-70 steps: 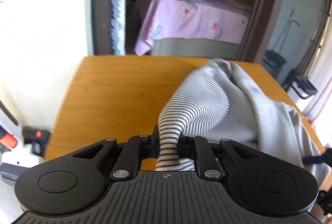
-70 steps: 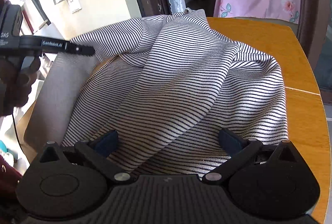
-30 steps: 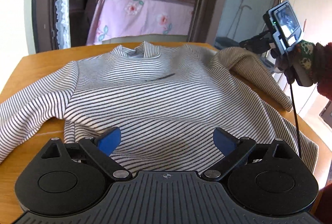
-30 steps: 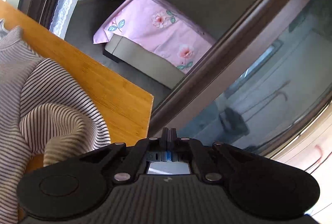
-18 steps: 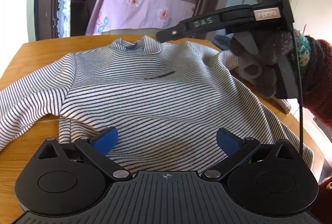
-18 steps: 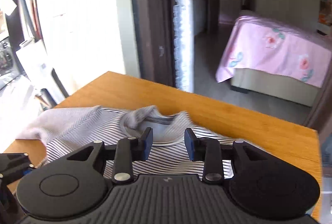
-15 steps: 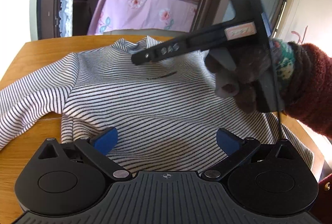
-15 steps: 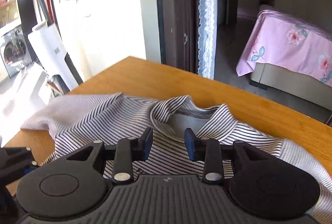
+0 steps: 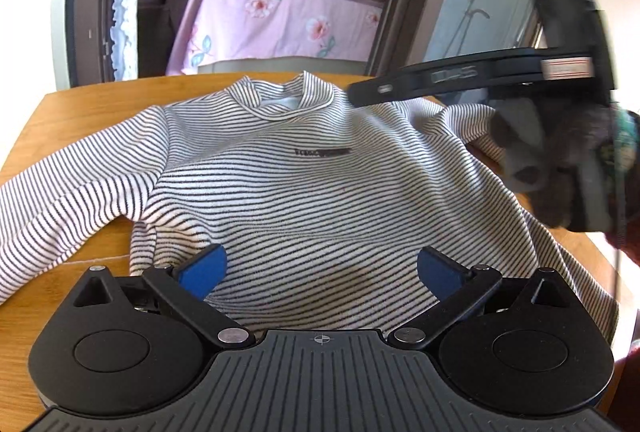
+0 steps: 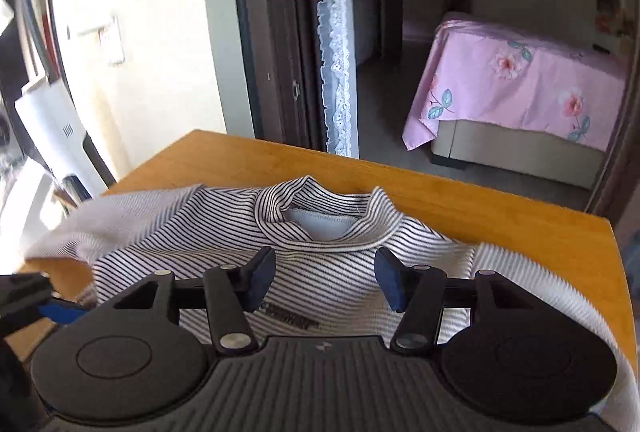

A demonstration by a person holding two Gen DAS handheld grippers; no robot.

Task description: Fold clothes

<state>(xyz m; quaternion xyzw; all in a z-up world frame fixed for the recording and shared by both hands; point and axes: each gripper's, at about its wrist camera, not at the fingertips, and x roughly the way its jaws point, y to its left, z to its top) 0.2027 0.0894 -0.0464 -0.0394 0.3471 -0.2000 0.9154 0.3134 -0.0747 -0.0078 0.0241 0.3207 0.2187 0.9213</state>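
A black-and-white striped sweater [image 9: 312, 184] lies front up on the wooden table [image 9: 80, 112], its collar [image 9: 288, 100] at the far end. My left gripper [image 9: 320, 268] is open above the hem, with nothing between its blue pads. My right gripper [image 10: 325, 282] is open too and hovers over the chest just short of the collar [image 10: 320, 212]. In the left wrist view its black fingers [image 9: 400, 84] reach in from the right, held by a gloved hand [image 9: 560, 168]. The left sleeve [image 9: 60, 200] stretches out sideways. The right sleeve [image 10: 520, 272] is bunched by the table edge.
The table's far edge [image 10: 400, 168] faces a doorway with a lace curtain [image 10: 336, 52] and a bed under a pink floral cover [image 10: 520, 72]. A white appliance [image 10: 52, 120] stands to the left of the table. Bare wood shows beyond the collar.
The left gripper let go of the sleeve and the sweater now lies spread flat. The right gripper swung in over the chest towards the collar, and its jaws went from shut to open.
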